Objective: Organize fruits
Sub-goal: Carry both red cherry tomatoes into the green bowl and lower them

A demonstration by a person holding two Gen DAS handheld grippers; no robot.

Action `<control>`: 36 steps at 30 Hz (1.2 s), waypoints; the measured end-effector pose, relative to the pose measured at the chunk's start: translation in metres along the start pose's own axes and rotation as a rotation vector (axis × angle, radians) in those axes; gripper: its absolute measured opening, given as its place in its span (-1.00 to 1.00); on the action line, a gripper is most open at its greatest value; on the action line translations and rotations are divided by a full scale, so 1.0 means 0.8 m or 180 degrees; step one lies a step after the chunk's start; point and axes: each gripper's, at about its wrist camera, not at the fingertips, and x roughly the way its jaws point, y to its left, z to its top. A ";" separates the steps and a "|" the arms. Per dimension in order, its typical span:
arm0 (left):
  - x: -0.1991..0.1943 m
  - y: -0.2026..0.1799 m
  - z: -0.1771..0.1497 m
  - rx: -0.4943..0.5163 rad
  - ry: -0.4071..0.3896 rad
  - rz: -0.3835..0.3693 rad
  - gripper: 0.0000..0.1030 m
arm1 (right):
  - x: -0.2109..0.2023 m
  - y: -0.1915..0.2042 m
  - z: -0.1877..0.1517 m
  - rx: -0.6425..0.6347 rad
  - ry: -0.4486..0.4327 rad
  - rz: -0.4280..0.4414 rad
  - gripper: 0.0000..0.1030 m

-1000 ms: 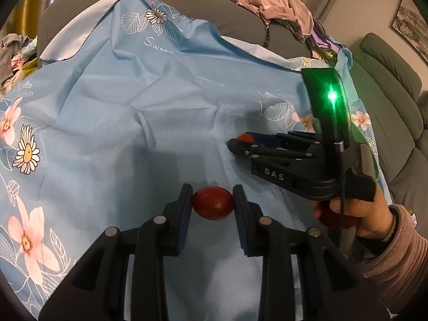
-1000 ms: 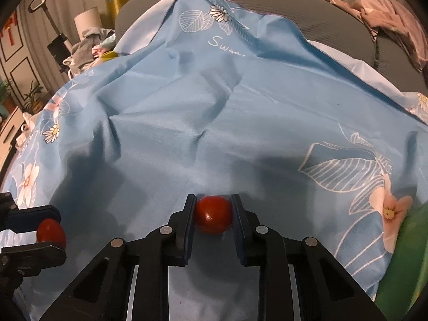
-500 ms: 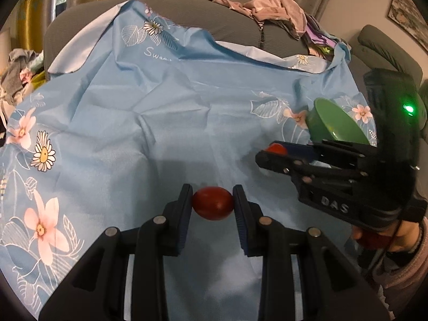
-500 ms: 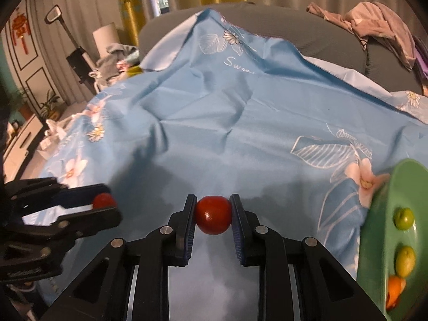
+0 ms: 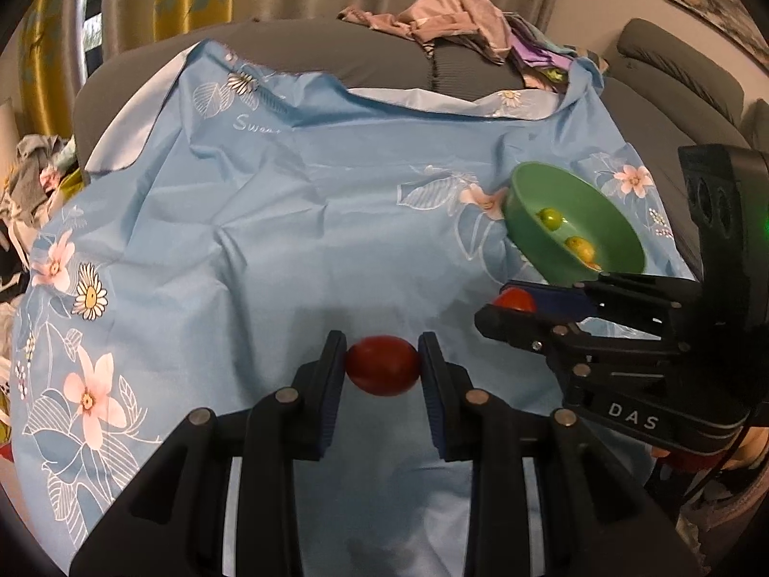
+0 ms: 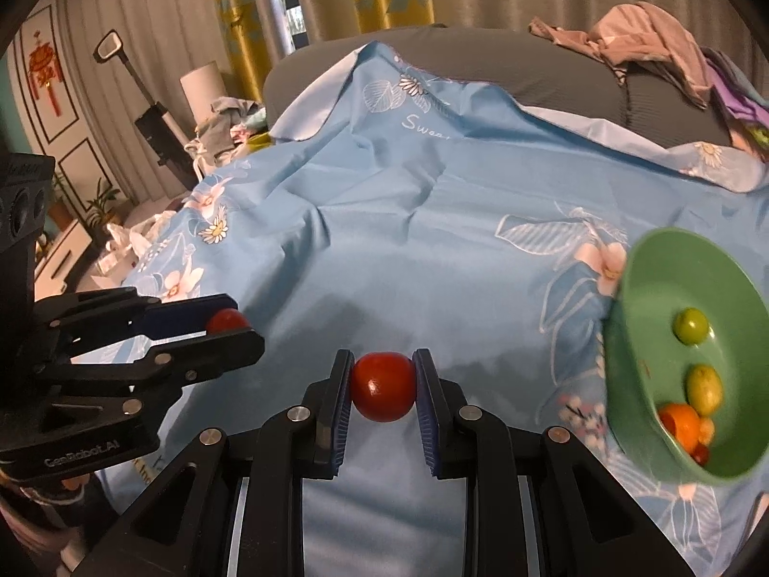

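My left gripper (image 5: 383, 369) is shut on a dark red fruit (image 5: 383, 371) above the blue cloth. My right gripper (image 6: 383, 385) is shut on a red tomato-like fruit (image 6: 383, 386). A green bowl (image 6: 644, 317) stands tilted at the right and holds two green fruits (image 6: 690, 327) and an orange piece (image 6: 680, 425). In the left wrist view the bowl (image 5: 528, 228) lies just beyond my right gripper (image 5: 512, 305), which sits to the right of my left one. In the right wrist view my left gripper (image 6: 226, 324) is at the left.
A blue flowered cloth (image 5: 269, 240) covers a grey sofa (image 5: 384, 53). A heap of clothes (image 5: 452, 19) lies on the sofa back. Curtains, a lamp (image 6: 204, 91) and clutter stand at the far left.
Both grippers have lifted and drawn back with their fruits still held. The green bowl has come into fuller view at the right, and the right gripper now sits nearer to it.
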 end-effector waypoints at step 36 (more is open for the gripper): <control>0.050 -0.195 0.082 0.1037 -0.0008 -0.0390 -0.40 | -0.127 -0.168 -0.043 0.0787 -0.0597 -0.0622 -0.48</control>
